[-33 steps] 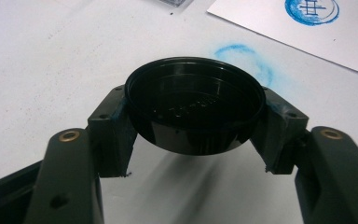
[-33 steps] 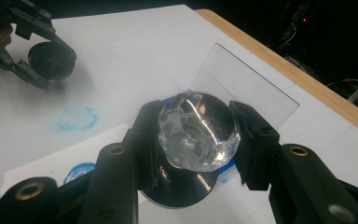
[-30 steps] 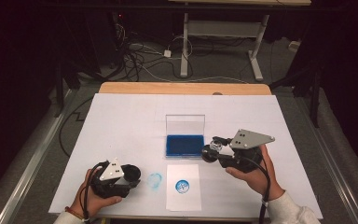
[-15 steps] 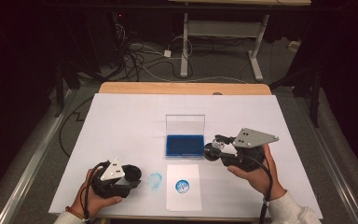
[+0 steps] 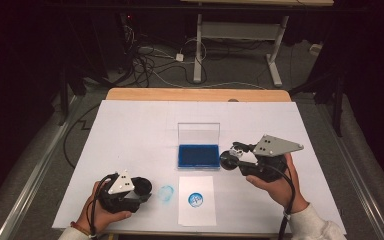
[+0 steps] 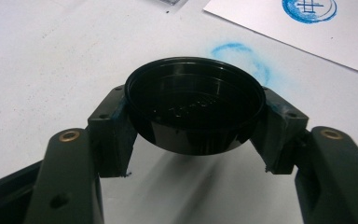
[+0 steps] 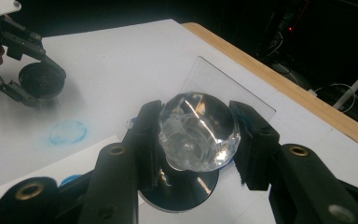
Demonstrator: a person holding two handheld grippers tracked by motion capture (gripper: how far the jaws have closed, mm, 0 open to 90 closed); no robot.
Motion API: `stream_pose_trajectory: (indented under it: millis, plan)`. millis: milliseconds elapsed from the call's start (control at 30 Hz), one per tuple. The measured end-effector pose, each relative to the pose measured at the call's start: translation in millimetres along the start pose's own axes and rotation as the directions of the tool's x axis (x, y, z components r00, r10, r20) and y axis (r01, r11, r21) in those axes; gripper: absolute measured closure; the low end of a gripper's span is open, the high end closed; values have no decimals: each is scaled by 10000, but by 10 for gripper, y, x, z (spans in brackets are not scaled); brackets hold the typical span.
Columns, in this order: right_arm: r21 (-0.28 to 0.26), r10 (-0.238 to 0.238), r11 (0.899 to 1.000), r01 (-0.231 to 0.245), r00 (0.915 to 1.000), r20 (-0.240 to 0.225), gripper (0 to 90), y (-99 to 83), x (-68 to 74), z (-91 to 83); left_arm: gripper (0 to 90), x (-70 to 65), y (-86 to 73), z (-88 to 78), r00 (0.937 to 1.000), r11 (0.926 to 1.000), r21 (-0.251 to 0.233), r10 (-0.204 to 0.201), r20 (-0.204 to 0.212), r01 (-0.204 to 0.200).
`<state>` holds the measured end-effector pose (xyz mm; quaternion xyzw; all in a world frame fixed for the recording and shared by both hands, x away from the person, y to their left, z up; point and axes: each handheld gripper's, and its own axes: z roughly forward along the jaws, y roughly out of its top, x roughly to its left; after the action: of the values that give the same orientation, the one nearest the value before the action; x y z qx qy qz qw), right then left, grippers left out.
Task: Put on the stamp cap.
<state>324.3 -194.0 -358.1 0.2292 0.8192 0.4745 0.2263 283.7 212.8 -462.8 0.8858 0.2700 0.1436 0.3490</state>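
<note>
Right gripper point(image 5: 230, 159) drifted slightly rightward, pinching clear-knobbed stamp point(image 7: 198, 133), left gripper point(image 6: 193, 128) clamping black cap point(image 6: 195, 106)

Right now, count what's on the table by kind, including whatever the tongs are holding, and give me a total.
Ink pads: 1
Stamps: 1
Black caps: 1
Paper sheets: 1
Blue ring smudges: 1
Total: 5

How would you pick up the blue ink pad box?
Grip the ink pad across its two short sides, coming straight down from above. It lies flat, and its clear lid stands upright along the far edge, blocking that side.
</note>
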Motion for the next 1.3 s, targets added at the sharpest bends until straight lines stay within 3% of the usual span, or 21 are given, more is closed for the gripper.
stream_pose_trajectory:
  millis: [267,733,1300]
  plan:
    - [-216,90,9997,-89,10000,35,576,4,-4,-19,369,-16,46,22,9999,9999,27,164,-20,-164]
    - [-560,102,9984,-95,9999,124,576,73,13,-73,369,30,116,50,10000,9999,-134,77,-16,-78]
    - [-666,-18,9978,13,10000,-70,576,156,76,-14,369,65,211,104,9999,9996,-288,21,116,-17]
